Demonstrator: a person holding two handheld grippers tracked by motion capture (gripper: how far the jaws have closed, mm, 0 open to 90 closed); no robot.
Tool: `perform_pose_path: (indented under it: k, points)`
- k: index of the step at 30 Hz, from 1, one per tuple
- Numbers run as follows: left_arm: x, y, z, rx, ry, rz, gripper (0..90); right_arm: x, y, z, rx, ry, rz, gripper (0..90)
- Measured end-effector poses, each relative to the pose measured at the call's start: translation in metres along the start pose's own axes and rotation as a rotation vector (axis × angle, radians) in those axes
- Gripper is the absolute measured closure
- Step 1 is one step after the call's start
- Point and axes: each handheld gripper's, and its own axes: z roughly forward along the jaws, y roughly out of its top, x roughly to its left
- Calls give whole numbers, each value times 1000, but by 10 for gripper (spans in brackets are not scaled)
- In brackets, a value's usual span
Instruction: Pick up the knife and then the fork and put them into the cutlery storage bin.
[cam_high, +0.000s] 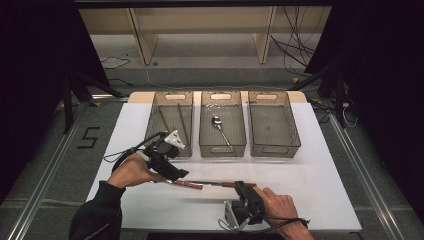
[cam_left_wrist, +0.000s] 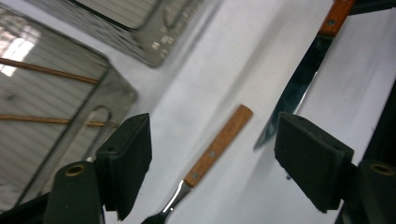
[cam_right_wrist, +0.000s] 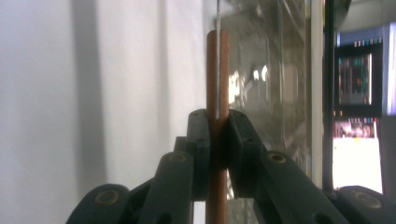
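1. The left gripper (cam_high: 176, 173) hangs low over the white table (cam_high: 320, 175), its jaws spread wide with nothing between the pads.
2. Below that gap lies a wooden-handled fork (cam_left_wrist: 212, 151), flat on the table, handle pointing away from the gripper.
3. Just beside it runs a knife (cam_left_wrist: 299, 79), its blade tip near the left gripper's jaw.
4. The right gripper (cam_high: 241, 186) pinches the knife's wooden handle tight.
5. Beyond stand three clear bins (cam_high: 275, 148); chopsticks (cam_high: 183, 123) lie in the left, a spoon (cam_high: 220, 127) in the middle.
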Motion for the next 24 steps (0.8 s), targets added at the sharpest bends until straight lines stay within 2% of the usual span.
perform_pose_path:
  k: [3,5,8,10,11,13,17,22,24]
  points:
    - [2,-6,-9,-62,19,-29,240,-8,-13,2,27,9,56,812]
    - [2,-9,-12,-83,30,-34,230,-18,-23,4,41,30,109,812]
    - [2,-15,-12,-94,42,-47,218,-34,-40,6,63,64,261,812]
    - [2,-19,-9,-104,45,-57,208,-45,-50,6,86,96,387,812]
    - [2,-20,-8,-108,46,-58,206,-52,-56,8,76,104,429,812]
    - [1,-23,-3,-114,43,-67,205,-64,-66,9,65,135,553,812]
    - [-3,-29,6,-123,46,-61,198,-88,-87,15,15,210,792,812]
    - [-4,-35,16,-126,49,-53,180,-113,-110,26,-37,281,1030,812]
    - [-3,-38,21,-122,44,-54,178,-122,-118,31,-47,304,1106,812]
